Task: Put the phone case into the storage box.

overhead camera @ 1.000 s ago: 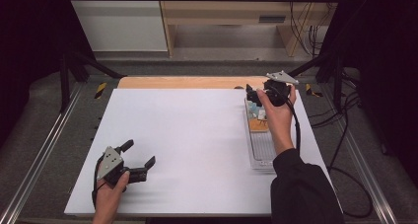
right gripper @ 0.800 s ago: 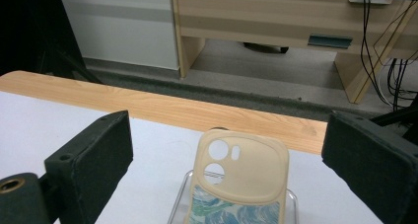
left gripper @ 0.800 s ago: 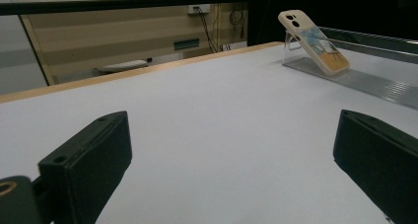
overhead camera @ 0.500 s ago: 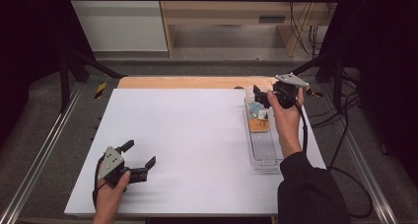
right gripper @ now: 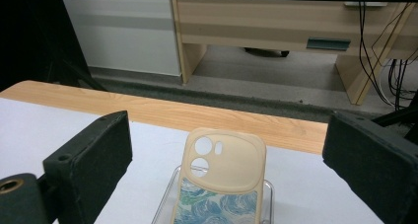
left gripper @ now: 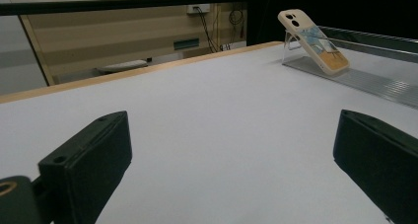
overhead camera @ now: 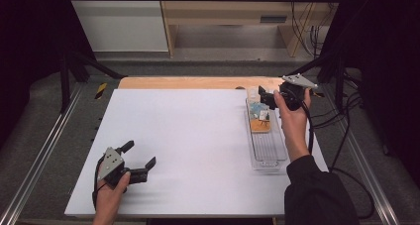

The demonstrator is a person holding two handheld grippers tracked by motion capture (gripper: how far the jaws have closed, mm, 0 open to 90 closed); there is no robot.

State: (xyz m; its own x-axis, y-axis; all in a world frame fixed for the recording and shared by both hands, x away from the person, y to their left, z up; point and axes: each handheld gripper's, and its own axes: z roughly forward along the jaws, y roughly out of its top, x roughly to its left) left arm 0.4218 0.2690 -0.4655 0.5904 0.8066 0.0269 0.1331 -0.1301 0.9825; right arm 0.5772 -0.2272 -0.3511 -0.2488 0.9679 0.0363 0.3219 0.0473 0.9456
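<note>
No text, label or number can be read — anywhere.

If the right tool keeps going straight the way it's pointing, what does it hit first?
Most likely the phone case, leaning upright in the clear tray. It sits centred between the right tool's open jaws, just ahead. Depth is hard to judge, so the tool might pass over its top edge.
</note>
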